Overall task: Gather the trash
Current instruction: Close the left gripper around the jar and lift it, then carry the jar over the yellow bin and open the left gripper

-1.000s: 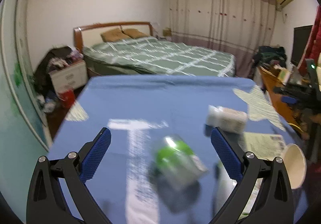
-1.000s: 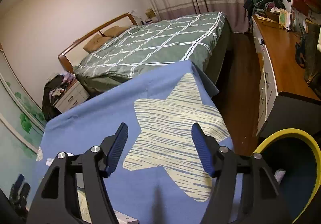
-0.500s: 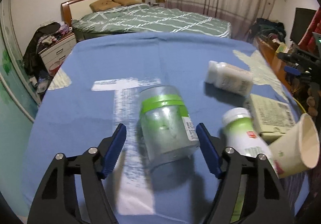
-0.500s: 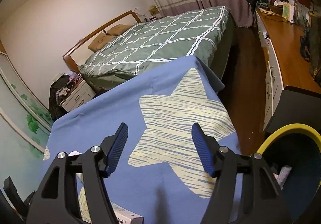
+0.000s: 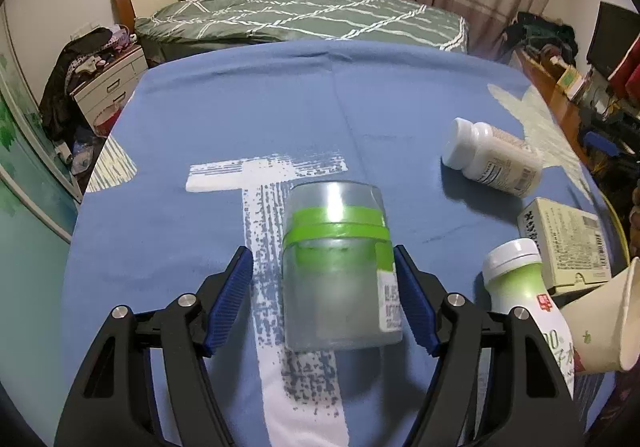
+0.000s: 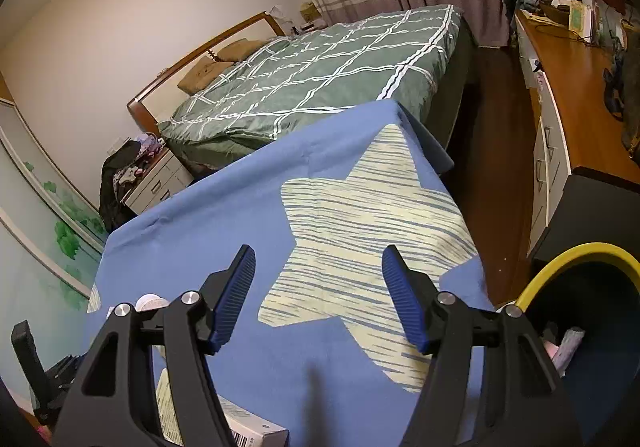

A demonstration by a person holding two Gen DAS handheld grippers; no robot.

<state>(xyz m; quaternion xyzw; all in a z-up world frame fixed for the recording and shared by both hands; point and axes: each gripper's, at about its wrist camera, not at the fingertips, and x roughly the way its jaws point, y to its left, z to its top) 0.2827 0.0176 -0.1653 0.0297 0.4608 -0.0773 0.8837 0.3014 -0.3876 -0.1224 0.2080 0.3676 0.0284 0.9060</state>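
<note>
The left claw (image 5: 324,299) reaches down over a counter (image 5: 200,151) draped in blue cloth, and a clear plastic jar (image 5: 340,271) with a green band lies on its side between the two blue pads. The jaws have just been closing around it: the right-hand pad sits against the jar's labelled side, while a strip of cloth still shows between the left-hand pad and the jar, so the claw is not yet clamped on it. The jar rests on a white printed letter on the cloth, its closed end pointing away toward the bed (image 5: 304,15). To the right of it lie more pieces of trash: a white pill bottle (image 5: 492,163) on its side farther back, a small cardboard box (image 5: 568,243) near the counter's right edge, a green-and-white drink bottle (image 5: 524,299) just beside the claw's right finger, and a tipped paper cup (image 5: 600,327) touching that bottle. The right claw (image 6: 318,297) hangs over the other end of the counter above a pale striped star print (image 6: 360,239), its jaws apart with nothing between them. Below and to its right, off the counter's edge, stands a dark bin with a yellow rim (image 6: 576,251), some scraps visible inside. A box's barcode end (image 6: 240,423) shows at the lower left of that view.
</note>
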